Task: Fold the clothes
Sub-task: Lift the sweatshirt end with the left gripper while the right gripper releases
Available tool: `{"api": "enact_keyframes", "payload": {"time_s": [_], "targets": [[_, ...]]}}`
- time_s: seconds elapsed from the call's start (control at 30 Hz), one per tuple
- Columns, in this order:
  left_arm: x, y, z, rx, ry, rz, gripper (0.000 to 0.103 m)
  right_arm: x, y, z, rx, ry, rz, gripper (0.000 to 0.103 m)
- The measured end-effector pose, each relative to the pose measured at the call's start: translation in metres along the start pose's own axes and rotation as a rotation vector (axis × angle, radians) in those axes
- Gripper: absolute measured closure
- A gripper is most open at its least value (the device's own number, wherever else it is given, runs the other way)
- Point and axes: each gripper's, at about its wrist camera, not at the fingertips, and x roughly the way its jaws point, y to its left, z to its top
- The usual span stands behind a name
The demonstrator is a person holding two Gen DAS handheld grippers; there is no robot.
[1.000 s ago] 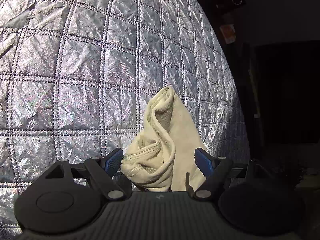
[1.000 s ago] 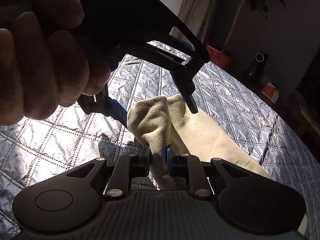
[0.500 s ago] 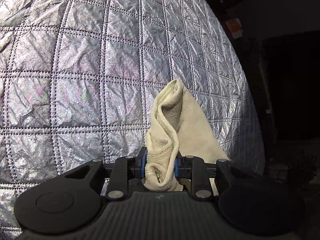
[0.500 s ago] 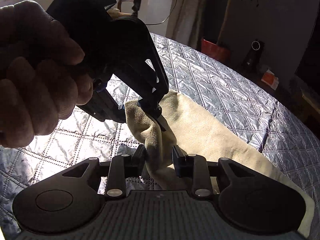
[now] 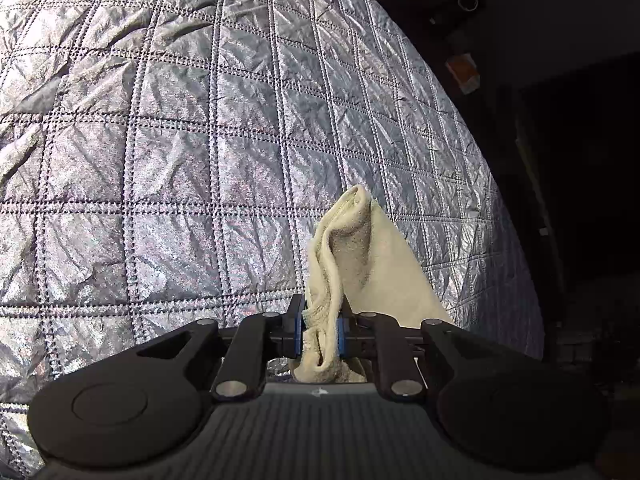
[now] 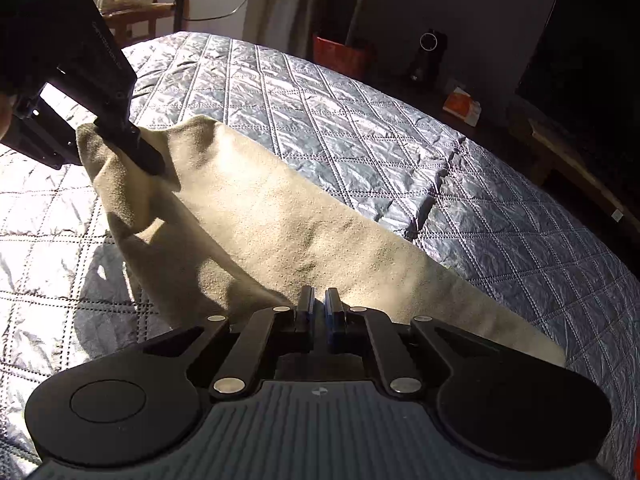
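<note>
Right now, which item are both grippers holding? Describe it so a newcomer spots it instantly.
Look at the silver quilted bedspread. Stretched over it is a cream fleece cloth, pinched by the left gripper and the right gripper. It is the only soft, pale, unquilted thing there.

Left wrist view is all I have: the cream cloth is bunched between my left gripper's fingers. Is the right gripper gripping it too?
Observer: Yes. In the right wrist view the right gripper has its jaws nearly shut on an edge of the cream cloth.
Operator: Is the cloth hanging slack between the two?
Observer: No. It spans in a fairly flat sheet from the left gripper down to the right one, raised enough to cast a shadow on the silver quilted cover.
Operator: Any loose end?
Observer: One tail runs past the right gripper and lies on the cover on its right side.
</note>
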Motion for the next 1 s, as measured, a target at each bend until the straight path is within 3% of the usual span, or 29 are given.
{"api": "enact_keyframes", "payload": {"time_s": [0.17, 0.33, 0.53, 0.67, 0.7, 0.77, 0.87, 1.0], "targets": [[-0.001, -0.005, 0.001, 0.045, -0.022, 0.018, 0.091, -0.012, 0.013, 0.001, -0.096, -0.028, -0.046, 0.097], [-0.004, -0.006, 0.003, 0.062, -0.046, 0.017, 0.091, -0.016, 0.031, -0.009, -0.160, -0.007, -0.014, 0.100], [-0.013, -0.021, -0.001, 0.134, -0.105, -0.040, 0.092, -0.012, 0.007, -0.007, 0.087, -0.009, 0.051, 0.100], [-0.017, -0.042, -0.011, 0.222, -0.143, -0.094, 0.092, -0.014, 0.005, -0.003, 0.064, 0.009, 0.059, 0.099], [-0.018, -0.048, -0.014, 0.250, -0.151, -0.101, 0.092, -0.019, 0.000, 0.000, 0.091, 0.002, 0.067, 0.097], [-0.019, -0.057, -0.019, 0.294, -0.161, -0.101, 0.092, -0.031, -0.016, 0.001, 0.190, -0.038, 0.077, 0.078], [-0.019, -0.063, -0.024, 0.330, -0.165, -0.111, 0.092, -0.022, -0.035, -0.013, 0.320, 0.046, 0.147, 0.076], [-0.021, -0.074, -0.030, 0.359, -0.176, -0.163, 0.092, -0.024, -0.024, -0.021, 0.305, 0.000, 0.126, 0.076]]}}
